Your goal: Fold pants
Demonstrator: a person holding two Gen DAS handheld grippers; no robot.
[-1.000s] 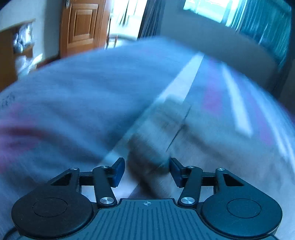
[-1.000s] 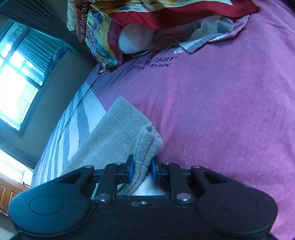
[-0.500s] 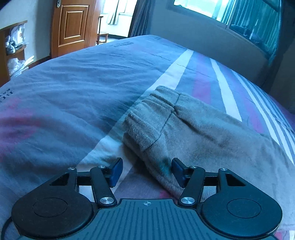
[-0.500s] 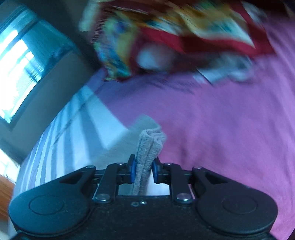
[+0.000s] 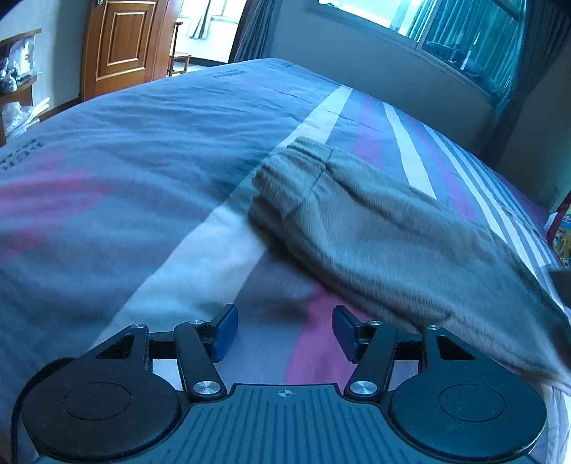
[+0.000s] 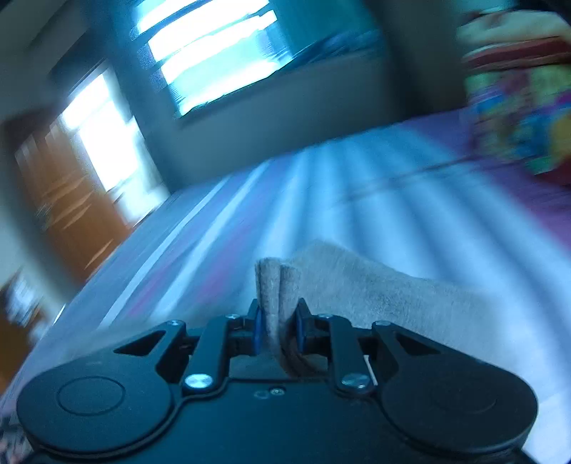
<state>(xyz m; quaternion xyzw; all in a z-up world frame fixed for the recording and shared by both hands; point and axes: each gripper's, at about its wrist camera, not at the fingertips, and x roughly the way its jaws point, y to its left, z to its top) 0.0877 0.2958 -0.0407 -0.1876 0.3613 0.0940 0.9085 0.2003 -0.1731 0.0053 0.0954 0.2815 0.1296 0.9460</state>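
The grey fleece pants (image 5: 374, 228) lie on the striped bed cover, elastic waistband at the far left end, the rest running right and rising off the bed. My left gripper (image 5: 283, 333) is open and empty, just above the cover, short of the pants' near edge. My right gripper (image 6: 278, 330) is shut on a folded end of the pants (image 6: 276, 285); the fabric stands up between the blue pads and trails away to the right (image 6: 392, 296). The right wrist view is blurred by motion.
The bed cover (image 5: 142, 171) is blue-grey with white and pink stripes. A wooden door (image 5: 121, 43) and a shelf stand beyond the bed at left. A window with curtains (image 5: 446, 32) is behind. A colourful quilt (image 6: 517, 107) is piled at the right.
My right gripper has swung round with the pants end held, from facing the quilt to facing the window and door. My left gripper has backed off the pants, still open.
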